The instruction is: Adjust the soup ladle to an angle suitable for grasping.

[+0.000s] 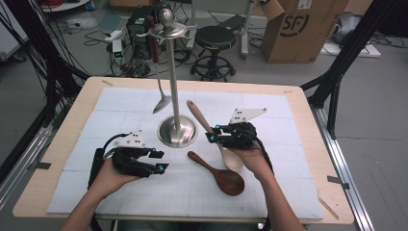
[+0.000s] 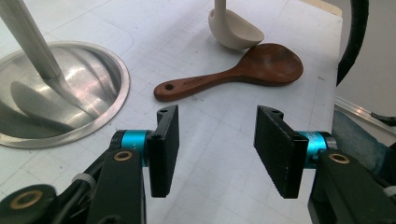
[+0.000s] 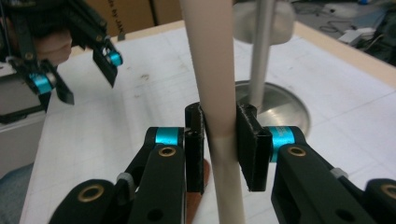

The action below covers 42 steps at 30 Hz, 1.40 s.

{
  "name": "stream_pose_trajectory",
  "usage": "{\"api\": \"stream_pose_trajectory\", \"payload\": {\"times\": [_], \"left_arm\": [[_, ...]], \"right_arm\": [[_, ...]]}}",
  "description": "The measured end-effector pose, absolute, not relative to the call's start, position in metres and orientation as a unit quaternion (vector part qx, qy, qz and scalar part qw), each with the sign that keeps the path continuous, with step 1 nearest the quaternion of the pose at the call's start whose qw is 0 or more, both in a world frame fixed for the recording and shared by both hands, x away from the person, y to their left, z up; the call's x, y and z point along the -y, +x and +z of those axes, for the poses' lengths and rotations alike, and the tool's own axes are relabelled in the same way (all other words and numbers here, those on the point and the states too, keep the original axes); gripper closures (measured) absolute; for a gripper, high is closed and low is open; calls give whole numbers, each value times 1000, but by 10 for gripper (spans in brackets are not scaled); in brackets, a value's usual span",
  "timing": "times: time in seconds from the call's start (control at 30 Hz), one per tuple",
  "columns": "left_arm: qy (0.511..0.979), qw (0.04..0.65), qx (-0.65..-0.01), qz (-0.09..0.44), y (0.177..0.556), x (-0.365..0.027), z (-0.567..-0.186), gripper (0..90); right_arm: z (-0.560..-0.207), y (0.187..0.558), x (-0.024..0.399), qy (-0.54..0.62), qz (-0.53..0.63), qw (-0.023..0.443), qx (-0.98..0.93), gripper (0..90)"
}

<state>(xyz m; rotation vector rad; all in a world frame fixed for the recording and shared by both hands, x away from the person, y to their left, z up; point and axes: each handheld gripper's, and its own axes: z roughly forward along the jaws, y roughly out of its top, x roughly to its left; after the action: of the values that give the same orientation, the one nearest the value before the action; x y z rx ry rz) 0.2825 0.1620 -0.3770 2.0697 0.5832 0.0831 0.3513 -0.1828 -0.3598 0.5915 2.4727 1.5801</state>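
White matting covers the bench [image 1: 57, 144] at frame centre. Your right claw [image 3: 219, 140] clamps the pale wooden spoon [image 1: 230, 156] by its handle; raise it steadily toward the steel rack [image 1: 176, 96], keeping clear of the dark spoon [image 1: 221, 175]. Your left claw [image 2: 217, 144] gapes empty.

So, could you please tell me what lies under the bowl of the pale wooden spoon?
The dark wooden spoon lies on the white mat, its bowl partly beneath the pale wooden spoon gripped by the right claw. Whether they touch is unclear.
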Motion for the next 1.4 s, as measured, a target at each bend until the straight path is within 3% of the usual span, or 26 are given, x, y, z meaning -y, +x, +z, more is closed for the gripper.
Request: {"api": "stream_pose_trajectory", "payload": {"times": [0.4, 1.03, 1.4], "left_arm": [[846, 476, -236, 39, 283, -158, -378, 471], [835, 499, -224, 54, 280, -148, -374, 468], [835, 507, -209, 50, 279, -136, -373, 548]], "right_arm": [[-334, 347, 202, 204, 565, 89, -795, 763], [-329, 322, 168, 163, 588, 51, -790, 765], [-334, 314, 150, 154, 595, 32, -788, 764]]}}
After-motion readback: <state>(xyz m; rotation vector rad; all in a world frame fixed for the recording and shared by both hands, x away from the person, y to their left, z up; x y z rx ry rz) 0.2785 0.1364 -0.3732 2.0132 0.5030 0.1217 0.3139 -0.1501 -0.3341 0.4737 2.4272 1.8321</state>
